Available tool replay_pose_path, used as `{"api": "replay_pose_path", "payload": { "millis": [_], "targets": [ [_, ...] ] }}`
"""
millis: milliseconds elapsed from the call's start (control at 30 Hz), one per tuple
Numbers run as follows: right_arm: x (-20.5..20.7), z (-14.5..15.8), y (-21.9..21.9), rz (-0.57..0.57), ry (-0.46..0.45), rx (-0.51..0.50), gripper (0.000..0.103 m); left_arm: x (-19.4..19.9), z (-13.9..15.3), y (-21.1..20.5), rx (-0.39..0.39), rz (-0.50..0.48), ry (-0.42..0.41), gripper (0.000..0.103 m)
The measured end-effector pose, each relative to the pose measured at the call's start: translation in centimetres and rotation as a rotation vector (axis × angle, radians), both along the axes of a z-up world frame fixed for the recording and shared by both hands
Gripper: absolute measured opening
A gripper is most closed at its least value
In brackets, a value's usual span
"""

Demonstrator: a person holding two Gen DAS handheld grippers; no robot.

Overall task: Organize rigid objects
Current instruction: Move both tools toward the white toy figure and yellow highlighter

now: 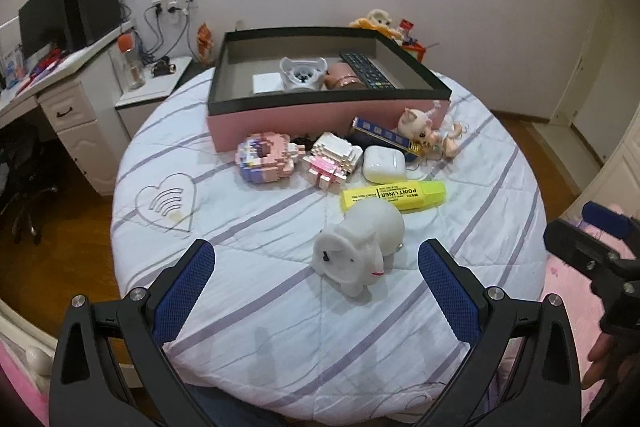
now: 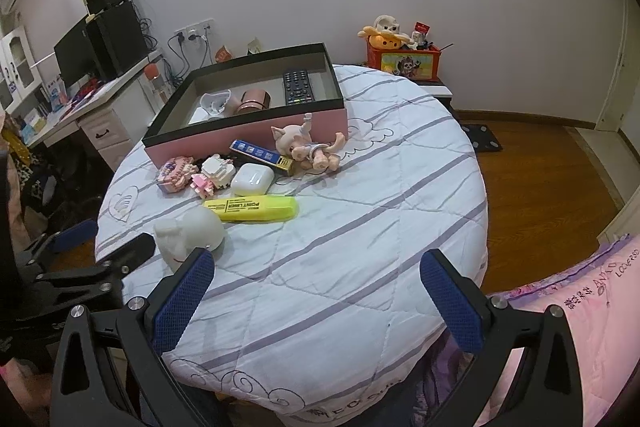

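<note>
A pink box [image 1: 320, 119] with a black rim stands at the back of the round quilted table [image 1: 248, 227]; it holds a remote [image 1: 366, 71], a white bowl-like item [image 1: 302, 73] and a pink cylinder [image 1: 342, 81]. In front lie two block models [image 1: 266, 163] [image 1: 330, 161], a white earbud case [image 1: 384, 163], a yellow highlighter [image 1: 394, 195], a blue box [image 1: 386, 135], a pig doll [image 1: 428, 131] and a white elephant figure [image 1: 360, 247]. My left gripper [image 1: 316, 287] is open, just short of the elephant. My right gripper [image 2: 318, 295] is open and empty over the quilt.
A white desk [image 1: 68, 95] with monitor and speakers stands to the left, with a chair [image 1: 24, 187] below it. A red toy box [image 2: 404, 61] sits behind the table. Wooden floor [image 2: 540, 179] lies right. Pink bedding [image 2: 568, 307] is at near right.
</note>
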State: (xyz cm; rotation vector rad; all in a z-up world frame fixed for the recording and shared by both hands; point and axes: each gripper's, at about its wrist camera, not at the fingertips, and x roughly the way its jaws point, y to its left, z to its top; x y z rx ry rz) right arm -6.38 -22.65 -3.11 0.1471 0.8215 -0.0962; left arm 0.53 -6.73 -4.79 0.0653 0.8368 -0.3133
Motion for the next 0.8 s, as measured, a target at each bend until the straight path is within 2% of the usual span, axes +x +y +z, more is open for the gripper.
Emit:
{"api": "replay_pose_path", "payload": {
  "millis": [300,400,467,533,600,733,800],
  "targets": [
    [1.0,-0.7,-0.7,-0.031,0.025,-0.007,0.103,2.4,-3.0,-2.6,0.081,-0.139,-0.005,0.103],
    [1.2,-0.9,-1.1,-0.042,0.032,-0.008,0.103,3.3,-4.0,-3.4,0.085,-0.195,-0.003,0.103],
    [1.3,-1.0,-1.2,-0.048,0.039,-0.01,0.103,4.0,-4.8,-3.7,0.053,-0.237,0.017,0.098],
    [1.5,-1.2,-1.4,-0.053,0.048,-0.012,0.103,4.6,-5.5,-3.7,0.024,-0.255,0.059,0.082],
    [1.7,-1.3,-1.5,-0.055,0.051,-0.014,0.103,4.8,-5.8,-3.6,0.022,-0.257,0.047,0.08],
    [2.2,-1.7,-1.5,-0.053,0.065,-0.015,0.103,4.7,-5.6,-3.0,-0.021,-0.268,0.043,0.063],
    [2.6,-2.1,-1.3,-0.046,0.073,-0.011,0.103,4.8,-5.6,-2.6,-0.048,-0.259,0.046,0.063]
  ]
}}
